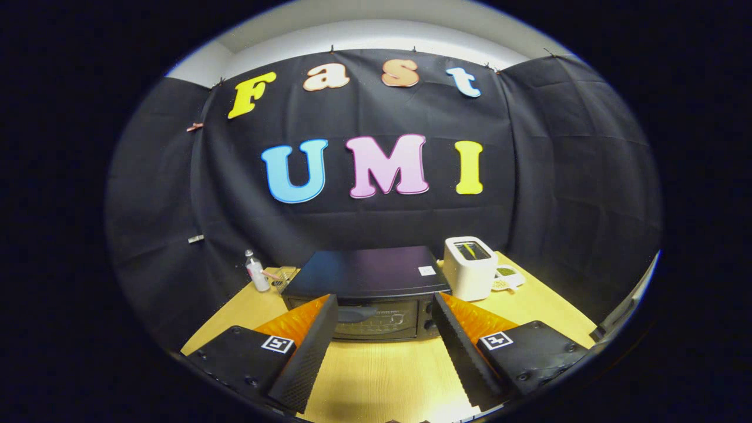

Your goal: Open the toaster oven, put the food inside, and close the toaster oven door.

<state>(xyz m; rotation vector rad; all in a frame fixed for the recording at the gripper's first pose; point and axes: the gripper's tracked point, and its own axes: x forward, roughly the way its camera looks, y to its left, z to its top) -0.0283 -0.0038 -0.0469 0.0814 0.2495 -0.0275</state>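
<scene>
Facing claw (385, 314): toaster oven (369, 294) door, shut, lengthwise crosswise

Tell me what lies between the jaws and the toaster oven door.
Only bare wooden table. In the gripper view, the open gripper points at the closed black toaster oven just ahead, with nothing on the stretch between.

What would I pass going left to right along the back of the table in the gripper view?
Small bottle → black toaster oven, door shut, just beyond the open gripper → white toaster → small white dish.
</scene>
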